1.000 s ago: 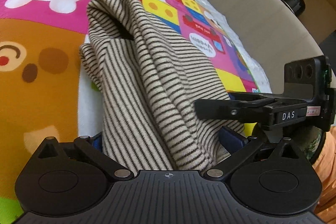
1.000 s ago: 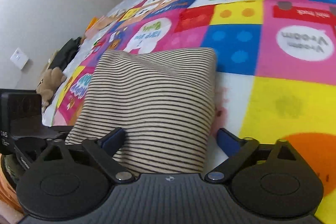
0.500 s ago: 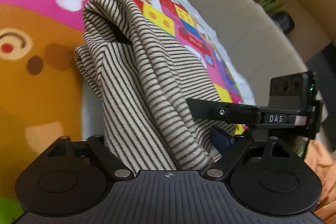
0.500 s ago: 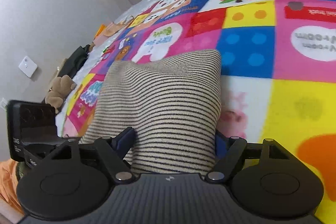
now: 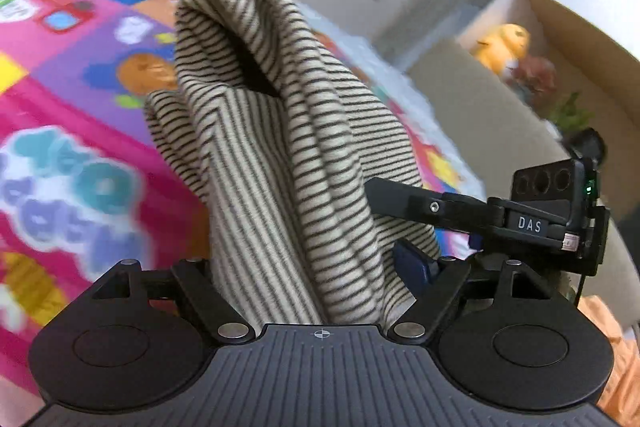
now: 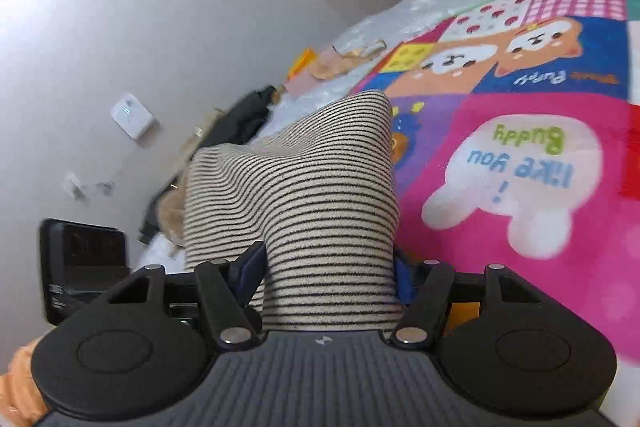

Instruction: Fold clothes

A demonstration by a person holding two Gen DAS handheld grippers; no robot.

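Left gripper [image 5: 316, 267] and right gripper [image 6: 328, 267] each clamp the striped garment [image 5: 288, 147].

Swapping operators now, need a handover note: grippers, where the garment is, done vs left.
Left gripper: shut on the striped knit garment.
Right gripper: shut on the same garment, close beside the left.
Garment: bunched, hanging between both grippers above the cartoon play mat; whether any of it touches the mat cannot be told.
Done: picked up by both.
Left: lay it down flat, finish folds, release.
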